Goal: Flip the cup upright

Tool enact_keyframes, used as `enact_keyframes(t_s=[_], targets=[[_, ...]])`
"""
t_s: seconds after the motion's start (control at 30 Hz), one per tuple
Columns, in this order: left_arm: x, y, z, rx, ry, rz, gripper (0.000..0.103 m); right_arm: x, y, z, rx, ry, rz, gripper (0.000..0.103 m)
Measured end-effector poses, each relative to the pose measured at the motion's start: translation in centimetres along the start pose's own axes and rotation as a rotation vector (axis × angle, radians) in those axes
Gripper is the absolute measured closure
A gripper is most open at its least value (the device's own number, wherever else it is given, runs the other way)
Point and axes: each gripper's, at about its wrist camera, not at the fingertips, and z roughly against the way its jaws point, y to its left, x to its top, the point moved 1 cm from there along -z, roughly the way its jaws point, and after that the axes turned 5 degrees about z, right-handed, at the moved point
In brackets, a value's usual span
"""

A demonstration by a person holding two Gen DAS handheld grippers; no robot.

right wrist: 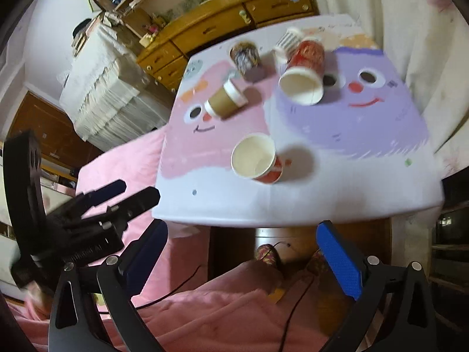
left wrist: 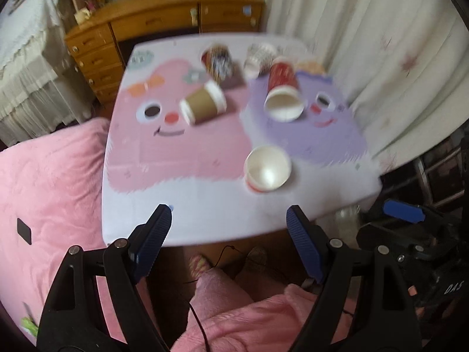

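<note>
Several paper cups sit on a small table point(left wrist: 205, 220) with a pink and purple cartoon top. A small red cup point(left wrist: 267, 168) stands upright near the front, seen also in the right wrist view point(right wrist: 258, 158). A brown cup point(left wrist: 203, 104) point(right wrist: 225, 99) lies on its side. A tall red cup point(left wrist: 283, 94) point(right wrist: 303, 70) lies with its mouth toward me. Two patterned cups point(left wrist: 218, 60) point(left wrist: 259, 55) lie at the back. My left gripper point(left wrist: 230, 220) is open and empty before the table's near edge. My right gripper point(right wrist: 243, 234) is open and empty, also short of the table.
A pink blanket point(left wrist: 49, 176) covers the bed to the left and my lap point(right wrist: 219, 308). A wooden dresser point(left wrist: 164, 26) stands behind the table. White curtains point(left wrist: 381, 44) hang at the right. Cables trail over the lap. The left gripper's body point(right wrist: 73, 223) shows at the left.
</note>
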Motion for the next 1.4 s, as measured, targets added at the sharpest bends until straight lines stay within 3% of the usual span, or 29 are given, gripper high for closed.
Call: enact_keyframes(t_s=[0.13, 0.27, 0.53, 0.7, 1.4], targets=[[0.6, -1.6, 3.8, -0.004, -0.125, 0.051, 0.024, 0.4, -0.2, 3.9, -0.011, -0.077, -0.013, 0.000], [0.8, -2.5, 6.1, -0.005, -0.197, 0.084, 0.023, -0.2, 1.1, 7.3, -0.082, -0.188, 0.040, 0.000], [-0.9, -2.4, 8.0, 0.071, -0.260, 0.123, 0.018, -2.2, 3.5, 11.6, -0.186, -0.351, 0.095, 0.000], [-2.0, -2.0, 8.3, 0.120, -0.289, 0.126, 0.001, -2.9, 4.2, 11.8, -0.192, -0.342, 0.113, 0.000], [-2.2, -2.9, 8.4, 0.139, -0.298, 0.094, 0.001, -3.1, 3.6, 11.3, -0.175, -0.333, 0.107, 0.000]])
